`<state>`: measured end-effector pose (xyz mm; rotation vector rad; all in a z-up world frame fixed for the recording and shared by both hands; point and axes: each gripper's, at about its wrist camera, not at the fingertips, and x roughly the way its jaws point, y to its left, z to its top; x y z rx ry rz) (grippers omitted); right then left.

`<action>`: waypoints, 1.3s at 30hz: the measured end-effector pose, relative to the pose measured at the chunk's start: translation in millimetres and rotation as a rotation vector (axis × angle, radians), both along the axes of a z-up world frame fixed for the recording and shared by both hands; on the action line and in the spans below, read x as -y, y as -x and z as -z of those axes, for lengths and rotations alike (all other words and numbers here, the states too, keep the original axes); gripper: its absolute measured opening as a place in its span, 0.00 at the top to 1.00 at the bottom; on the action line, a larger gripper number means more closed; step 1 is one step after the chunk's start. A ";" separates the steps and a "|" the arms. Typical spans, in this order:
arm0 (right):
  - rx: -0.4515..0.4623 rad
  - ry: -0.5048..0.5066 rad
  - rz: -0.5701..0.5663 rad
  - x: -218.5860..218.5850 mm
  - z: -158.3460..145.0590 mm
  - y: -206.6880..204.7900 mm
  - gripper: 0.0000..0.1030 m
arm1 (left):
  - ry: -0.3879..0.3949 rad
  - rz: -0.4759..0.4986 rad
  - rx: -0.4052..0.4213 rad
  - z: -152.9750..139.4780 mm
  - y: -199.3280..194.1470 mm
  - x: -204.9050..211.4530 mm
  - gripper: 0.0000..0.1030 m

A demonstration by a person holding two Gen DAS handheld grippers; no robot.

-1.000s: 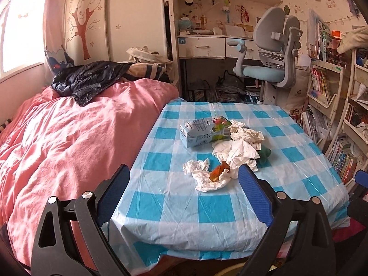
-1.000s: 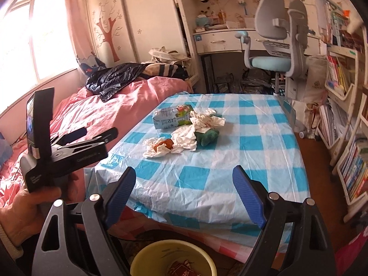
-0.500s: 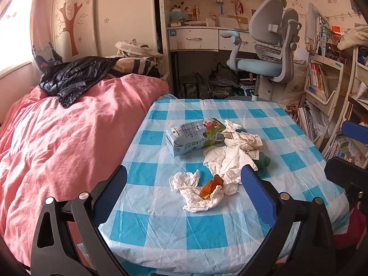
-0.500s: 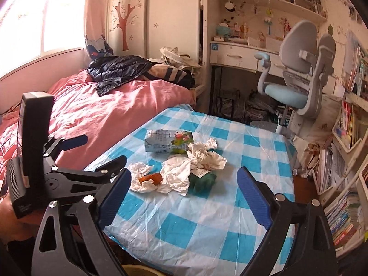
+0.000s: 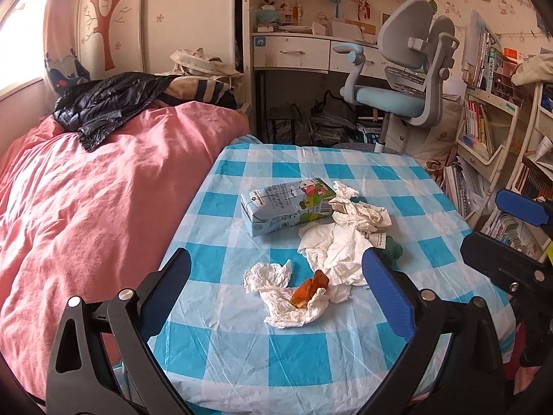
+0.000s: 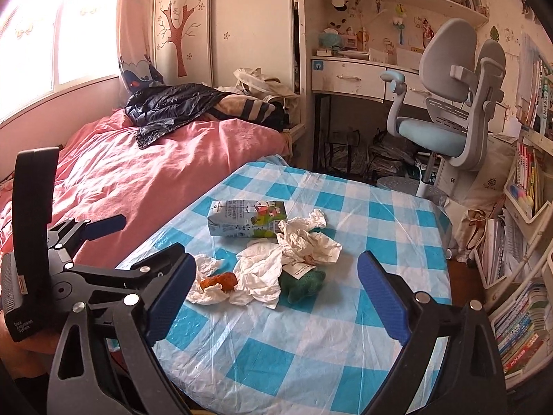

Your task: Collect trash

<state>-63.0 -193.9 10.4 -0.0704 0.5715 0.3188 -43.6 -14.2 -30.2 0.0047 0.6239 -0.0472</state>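
The trash lies in a heap on the blue-checked table [image 5: 283, 366]: a milk carton [image 5: 287, 204] on its side, crumpled white tissues [image 5: 335, 252], an orange scrap [image 5: 309, 288] on a tissue, and a dark green lump [image 5: 394, 247]. My left gripper [image 5: 276, 290] is open and empty, short of the heap, its fingers framing the orange scrap. My right gripper [image 6: 276, 294] is open and empty too, and faces the same heap: carton [image 6: 247, 223], tissues [image 6: 304, 242], orange scrap [image 6: 221, 280], green lump [image 6: 300, 283]. Each gripper appears in the other's view: right gripper [image 5: 482, 221], left gripper [image 6: 145, 238].
A pink bed [image 5: 86, 224] with a black jacket [image 5: 107, 103] runs along the table's left side. A grey-blue desk chair [image 5: 397, 93] and a desk [image 5: 293, 55] stand behind the table. Bookshelves [image 5: 484, 131] line the right.
Both grippers have come closer to the table and over its near edge. The yellow bin below the right gripper has left view. The right gripper now shows at the left view's right edge.
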 end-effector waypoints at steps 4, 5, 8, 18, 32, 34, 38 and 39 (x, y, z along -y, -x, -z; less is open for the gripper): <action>-0.004 0.005 -0.004 -1.9 1.6 -2.6 0.12 | 0.024 0.000 -0.011 0.6 -3.6 -0.7 0.07; -0.005 0.004 -0.005 -1.8 1.7 -2.9 0.12 | 0.027 0.001 -0.014 0.9 -4.9 -0.5 0.07; -0.008 0.009 -0.006 -2.5 2.5 -6.3 0.11 | 0.032 0.004 -0.024 2.3 -8.1 0.0 0.07; -0.042 0.033 0.011 -3.7 11.3 -31.7 0.11 | -0.037 -0.022 -0.078 5.3 -30.2 -13.6 0.07; -0.260 -0.024 -0.123 -30.4 52.4 -50.9 0.22 | -0.038 -0.181 -0.214 25.9 -61.7 -63.8 0.07; -0.278 -0.003 -0.160 -44.6 60.0 -49.3 0.27 | -0.045 -0.166 -0.217 27.1 -61.7 -57.8 0.07; -0.308 0.024 -0.190 -65.0 72.5 -57.3 0.41 | -0.062 -0.168 -0.230 30.3 -62.3 -55.8 0.07; -0.324 0.016 -0.187 -67.3 76.0 -61.4 0.43 | -0.055 -0.176 -0.230 29.8 -61.9 -58.1 0.07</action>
